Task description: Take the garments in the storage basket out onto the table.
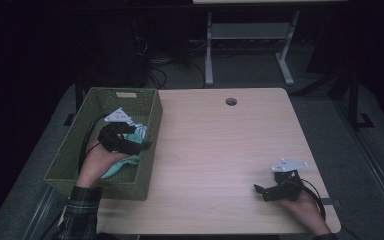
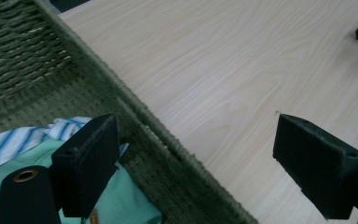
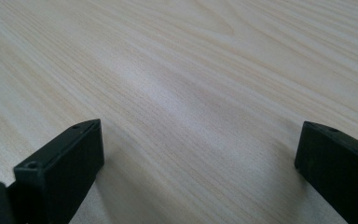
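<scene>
A green woven basket (image 1: 70, 150) stands on the left part of the wooden table (image 1: 220, 145). Inside it lies mint green cloth (image 1: 121, 165) with a blue-and-white striped piece (image 2: 9, 144) beside it. My left gripper (image 1: 140, 145) hovers over the basket's right wall (image 2: 168, 154), open, one jaw above the cloth and the other above the table, nothing between them. My right gripper (image 1: 261, 190) rests low over the bare table near the front right, open and holding nothing; its jaws stand wide apart over the wood grain (image 3: 200, 107).
A round cable hole (image 1: 231, 101) sits near the table's far edge. White desk legs (image 1: 209, 50) and cables lie on the dark floor behind. A person's plaid sleeve (image 1: 80, 210) enters at the bottom left.
</scene>
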